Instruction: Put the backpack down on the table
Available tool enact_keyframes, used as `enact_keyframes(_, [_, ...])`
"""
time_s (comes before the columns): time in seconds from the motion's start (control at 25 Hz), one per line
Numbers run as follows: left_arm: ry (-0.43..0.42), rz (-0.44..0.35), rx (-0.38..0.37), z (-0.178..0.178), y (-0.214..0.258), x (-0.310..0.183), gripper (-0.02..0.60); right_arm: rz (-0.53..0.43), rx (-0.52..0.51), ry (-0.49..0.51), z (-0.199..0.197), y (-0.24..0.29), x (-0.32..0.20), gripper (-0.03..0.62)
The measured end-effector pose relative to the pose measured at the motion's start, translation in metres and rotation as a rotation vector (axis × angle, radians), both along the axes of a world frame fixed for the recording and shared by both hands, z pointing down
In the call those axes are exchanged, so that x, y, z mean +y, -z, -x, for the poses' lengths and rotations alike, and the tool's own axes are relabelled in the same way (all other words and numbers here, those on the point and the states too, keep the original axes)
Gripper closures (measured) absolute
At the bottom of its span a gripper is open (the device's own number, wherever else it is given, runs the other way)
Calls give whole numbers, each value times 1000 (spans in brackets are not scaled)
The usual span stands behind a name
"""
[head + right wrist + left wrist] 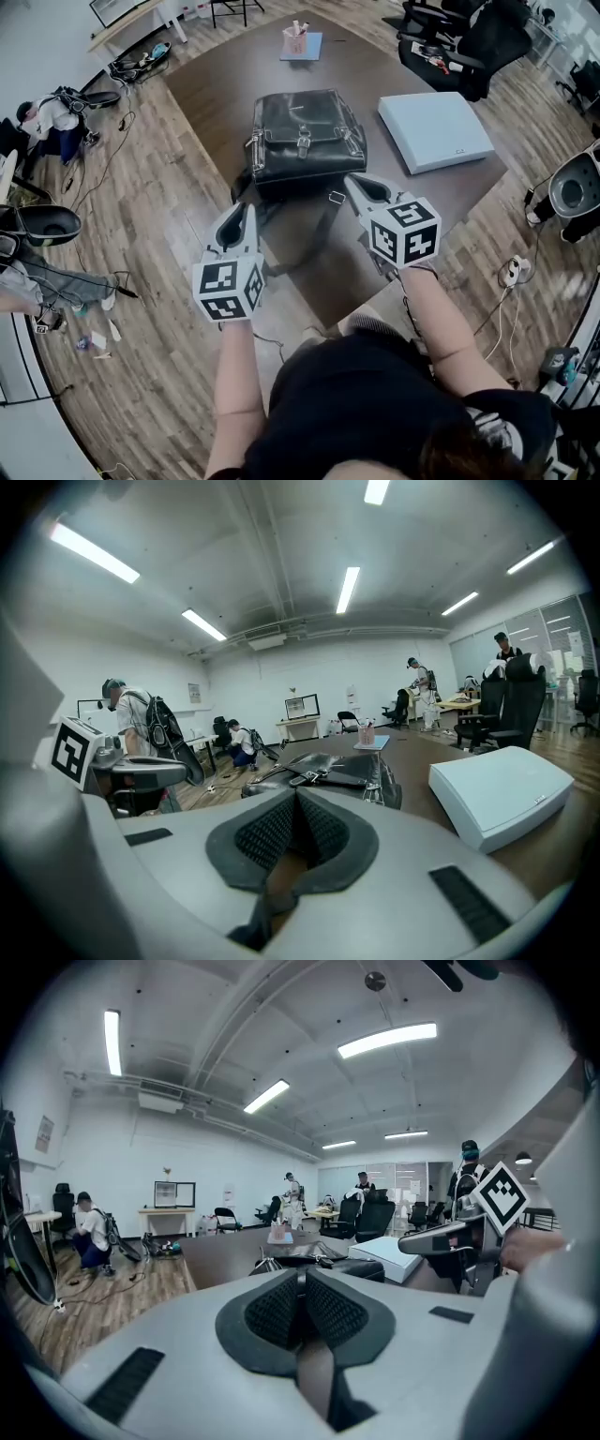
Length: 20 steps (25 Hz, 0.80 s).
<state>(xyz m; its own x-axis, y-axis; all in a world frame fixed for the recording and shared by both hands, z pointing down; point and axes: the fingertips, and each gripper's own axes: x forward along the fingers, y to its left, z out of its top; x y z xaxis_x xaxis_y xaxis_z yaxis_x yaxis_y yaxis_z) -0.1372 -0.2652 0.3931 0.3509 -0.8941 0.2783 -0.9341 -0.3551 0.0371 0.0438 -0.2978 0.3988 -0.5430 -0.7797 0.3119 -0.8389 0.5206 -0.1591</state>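
Observation:
The black leather backpack point(305, 141) lies flat on the dark brown table point(216, 84), and its straps point(314, 234) trail over the near edge. My left gripper point(236, 214) hovers just short of the bag's near left corner, jaws shut and empty. My right gripper point(354, 184) is by the near right corner, close to a strap buckle, also shut with nothing between the pads. The left gripper view shows the backpack point(319, 1262) beyond the closed left gripper point(302, 1274). In the right gripper view the backpack point(323, 769) lies just past the closed right gripper point(296, 794).
A flat white box point(436, 129) lies on the table right of the bag. A pink cup on a blue sheet point(296, 39) stands at the far end. Black office chairs point(469, 47) are at the far right. A person point(47, 117) crouches on the wooden floor at left among cables.

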Motion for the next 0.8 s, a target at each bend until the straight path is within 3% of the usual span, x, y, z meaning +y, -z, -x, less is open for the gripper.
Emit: enact_keyframes(0.8, [11, 6, 21, 1, -5, 21, 531, 37, -43, -2, 2, -6, 26, 577])
